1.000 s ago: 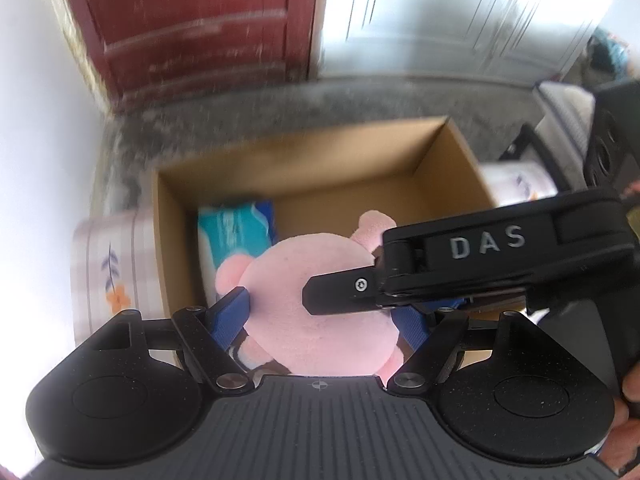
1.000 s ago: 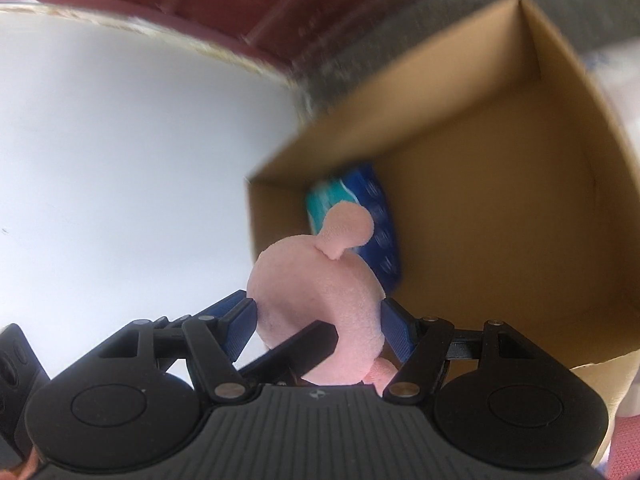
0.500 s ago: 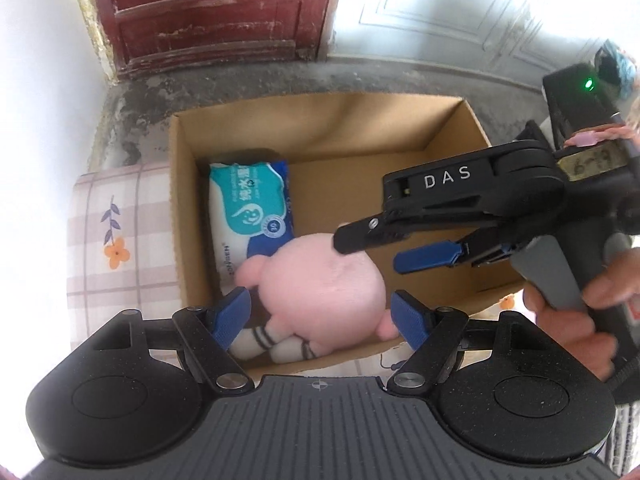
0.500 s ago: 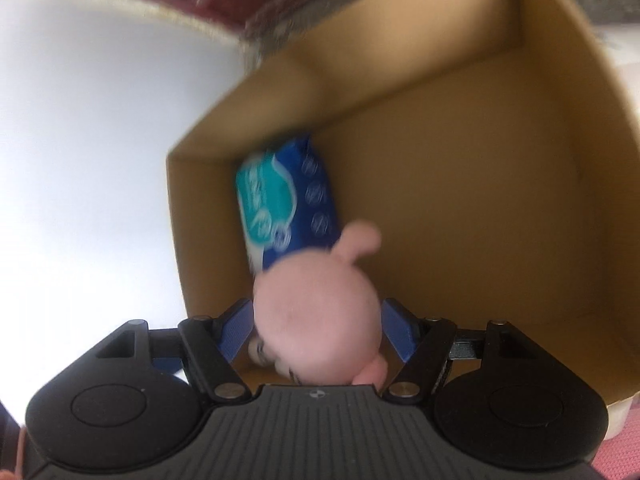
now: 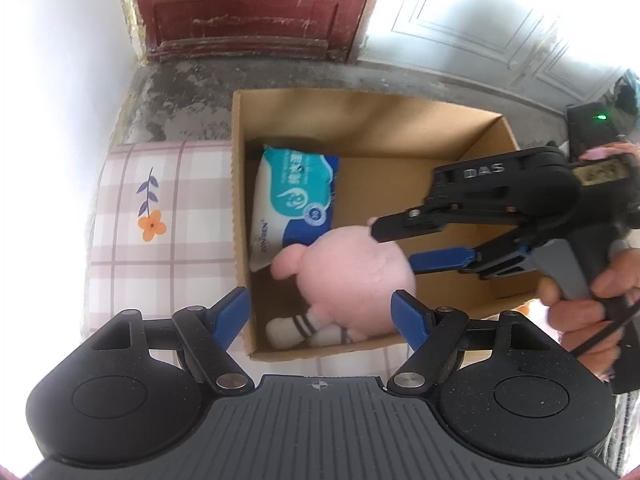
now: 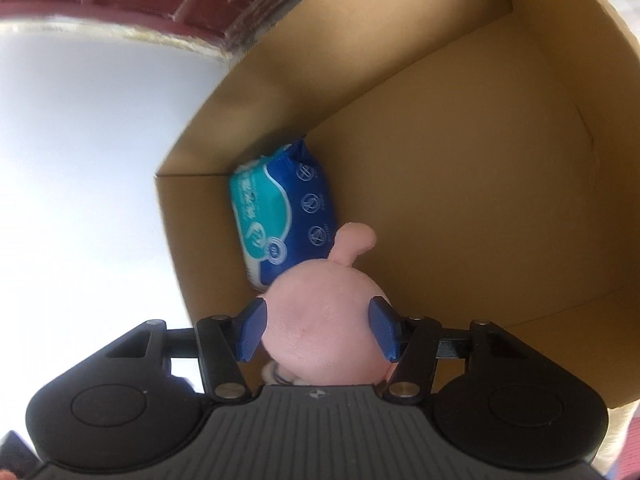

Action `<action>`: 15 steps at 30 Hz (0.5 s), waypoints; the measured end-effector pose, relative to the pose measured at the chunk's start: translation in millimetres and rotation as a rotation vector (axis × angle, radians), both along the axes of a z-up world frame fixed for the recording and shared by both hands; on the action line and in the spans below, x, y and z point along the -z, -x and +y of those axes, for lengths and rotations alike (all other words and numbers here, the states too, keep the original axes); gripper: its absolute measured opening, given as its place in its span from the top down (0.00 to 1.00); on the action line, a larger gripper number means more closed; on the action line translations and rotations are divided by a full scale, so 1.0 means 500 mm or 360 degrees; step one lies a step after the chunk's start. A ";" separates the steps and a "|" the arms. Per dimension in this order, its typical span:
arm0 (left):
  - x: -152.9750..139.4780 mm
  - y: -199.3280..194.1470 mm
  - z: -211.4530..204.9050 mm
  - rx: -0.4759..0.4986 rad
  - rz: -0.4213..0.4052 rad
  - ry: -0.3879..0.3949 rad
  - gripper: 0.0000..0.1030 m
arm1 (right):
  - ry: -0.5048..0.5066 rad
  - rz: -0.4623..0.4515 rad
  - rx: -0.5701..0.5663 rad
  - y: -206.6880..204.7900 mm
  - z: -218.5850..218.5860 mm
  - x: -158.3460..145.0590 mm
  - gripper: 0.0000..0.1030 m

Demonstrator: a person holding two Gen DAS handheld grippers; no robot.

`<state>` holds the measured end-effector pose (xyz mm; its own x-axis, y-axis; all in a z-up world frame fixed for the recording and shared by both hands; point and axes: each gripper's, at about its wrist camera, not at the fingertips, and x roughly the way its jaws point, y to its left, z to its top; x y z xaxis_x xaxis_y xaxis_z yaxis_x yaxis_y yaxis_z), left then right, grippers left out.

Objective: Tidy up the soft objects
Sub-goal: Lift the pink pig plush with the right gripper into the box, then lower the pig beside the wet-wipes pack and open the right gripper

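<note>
A pink plush toy (image 5: 352, 276) with striped white feet lies inside an open cardboard box (image 5: 360, 120), against a blue and teal wipes pack (image 5: 296, 196) at the box's left wall. My left gripper (image 5: 320, 312) is open and empty above the box's near edge. My right gripper (image 5: 396, 244) reaches in from the right, open, its fingers spread over the toy. In the right wrist view the toy (image 6: 324, 328) sits between the open right gripper (image 6: 318, 330) pads; contact is unclear. The wipes pack (image 6: 280, 224) lies beyond, in the box (image 6: 480, 160) corner.
The box stands on a checked cloth with a flower print (image 5: 160, 216). A concrete floor, a red door (image 5: 256, 4) and a white wall lie behind. A person's hand (image 5: 592, 304) holds the right gripper's handle.
The toy has gone from being held above the box by both grippers to lying inside it. Both grippers have opened and the left one has drawn back.
</note>
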<state>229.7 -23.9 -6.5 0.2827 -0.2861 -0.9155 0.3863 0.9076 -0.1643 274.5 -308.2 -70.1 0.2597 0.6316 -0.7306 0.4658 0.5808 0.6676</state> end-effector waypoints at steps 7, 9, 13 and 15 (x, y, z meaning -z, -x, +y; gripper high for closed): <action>0.024 -0.016 0.019 -0.0083 0.0067 0.0036 0.25 | 0.0046 -0.0022 0.0019 0.003 -0.006 0.008 0.45; 0.031 -0.019 0.021 -0.0088 0.0066 0.0031 0.23 | 0.0101 -0.0018 -0.0008 -0.006 0.002 0.013 0.41; 0.033 -0.019 0.020 -0.0080 0.0078 0.0053 0.17 | 0.0143 -0.0002 -0.0092 -0.024 0.024 0.025 0.34; 0.033 -0.017 0.020 -0.0071 0.0078 0.0050 0.17 | 0.0160 -0.0027 -0.0145 -0.031 0.036 0.021 0.33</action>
